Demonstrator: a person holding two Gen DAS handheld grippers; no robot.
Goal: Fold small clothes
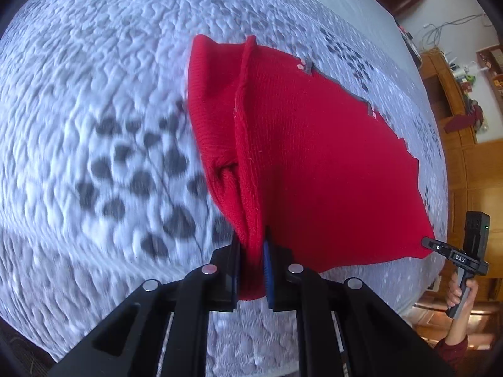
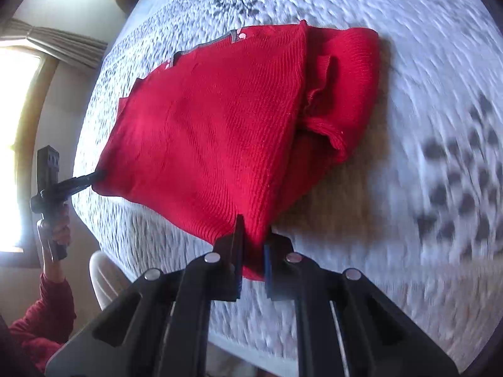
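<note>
Over on the left, the left tongs [image 1: 251,264] are pinched tight on a bunched corner of the red knitted garment [image 1: 301,163], the cloth squeezed into a narrow roll between the two fingers, one black and one with a blue pad [image 1: 268,273]. From that corner the garment stretches away, lifted off the bed and sloping down to where its far edge lies on the quilted bedspread [image 1: 110,94], white with grey leaf prints. A seam ridge runs up the cloth from the grip, and a folded sleeve part hangs just to its left. Along the far edge a strip of grey trim [image 1: 309,67] shows with small pale dots.

Moving right, the other near corner of the garment is clamped in the right tongs [image 2: 253,251], the fingers closed on a thin fold of the knit. In the left wrist view those same tongs appear at the far right edge, held by a hand [image 1: 460,292] in a dark red sleeve. The cloth hangs taut between both grips, its body spread above the bed. A wooden cabinet [image 1: 465,163] stands beyond the bed on the right.
</note>
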